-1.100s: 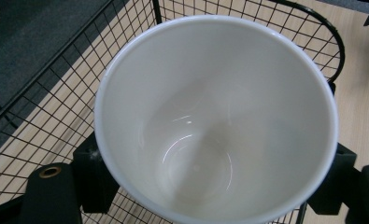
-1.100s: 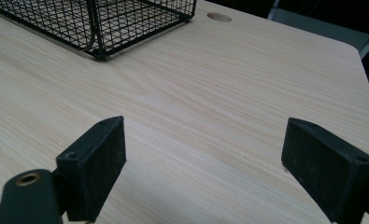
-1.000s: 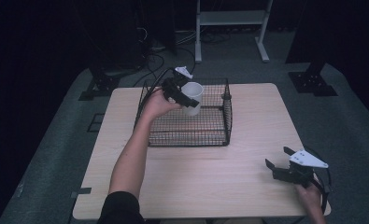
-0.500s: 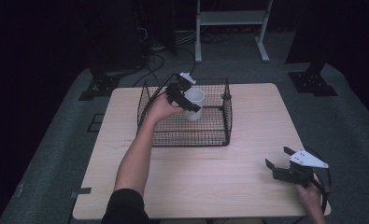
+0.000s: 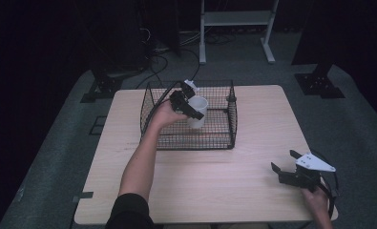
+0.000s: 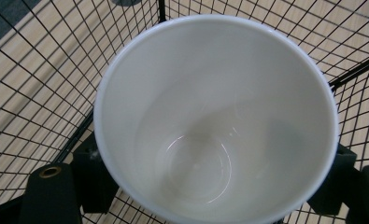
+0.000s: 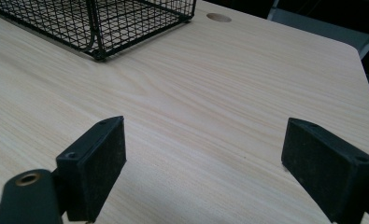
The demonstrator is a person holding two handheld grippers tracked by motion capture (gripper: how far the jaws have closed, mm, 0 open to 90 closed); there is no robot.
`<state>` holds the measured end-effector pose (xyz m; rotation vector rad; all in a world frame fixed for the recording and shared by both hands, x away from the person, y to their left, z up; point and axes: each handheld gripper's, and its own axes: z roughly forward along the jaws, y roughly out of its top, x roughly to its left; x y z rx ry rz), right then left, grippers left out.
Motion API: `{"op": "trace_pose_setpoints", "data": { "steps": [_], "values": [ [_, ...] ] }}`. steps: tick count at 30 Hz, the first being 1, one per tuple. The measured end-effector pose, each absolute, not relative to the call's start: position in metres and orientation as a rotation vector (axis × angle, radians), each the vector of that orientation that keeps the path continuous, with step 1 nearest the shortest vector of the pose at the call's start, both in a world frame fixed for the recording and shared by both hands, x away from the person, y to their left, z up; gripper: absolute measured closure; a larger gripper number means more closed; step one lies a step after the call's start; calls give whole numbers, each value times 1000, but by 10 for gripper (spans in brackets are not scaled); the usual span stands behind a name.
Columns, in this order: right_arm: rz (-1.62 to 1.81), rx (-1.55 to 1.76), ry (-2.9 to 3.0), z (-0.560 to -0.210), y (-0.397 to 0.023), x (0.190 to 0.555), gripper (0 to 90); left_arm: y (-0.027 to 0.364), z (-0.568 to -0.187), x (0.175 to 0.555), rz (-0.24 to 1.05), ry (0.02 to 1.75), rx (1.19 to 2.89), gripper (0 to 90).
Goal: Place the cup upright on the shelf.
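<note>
A wire basket (image 5: 188, 125) sits on the far left part of the wooden table (image 5: 224, 186), and everything else is easiest placed against it. Inside the basket, toward its far side, the left gripper (image 5: 188, 107) clamps a white cup (image 5: 197, 112): its black jaws press the cup's wall from outside on both sides. The cup stands upright, mouth up, within the wire walls; whether its base touches the basket floor I cannot tell. In the left gripper view the cup (image 6: 215, 116) is bare inside, with the basket's mesh around and beneath it. Well to the right of the basket, near the table's near right corner, the right gripper (image 5: 285, 167) rests low over the wood with its jaws wide apart and nothing between them.
</note>
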<state>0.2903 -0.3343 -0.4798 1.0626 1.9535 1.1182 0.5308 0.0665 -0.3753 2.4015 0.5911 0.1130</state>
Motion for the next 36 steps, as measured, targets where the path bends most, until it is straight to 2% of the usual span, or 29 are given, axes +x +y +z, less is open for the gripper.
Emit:
{"op": "trace_pose_setpoints", "data": {
  "steps": [36],
  "values": [
    [1118, 1057, 1952, -480, -334, 290, 131, 60, -402, 537, 55, 611, 2478, 209]
  ]
}}
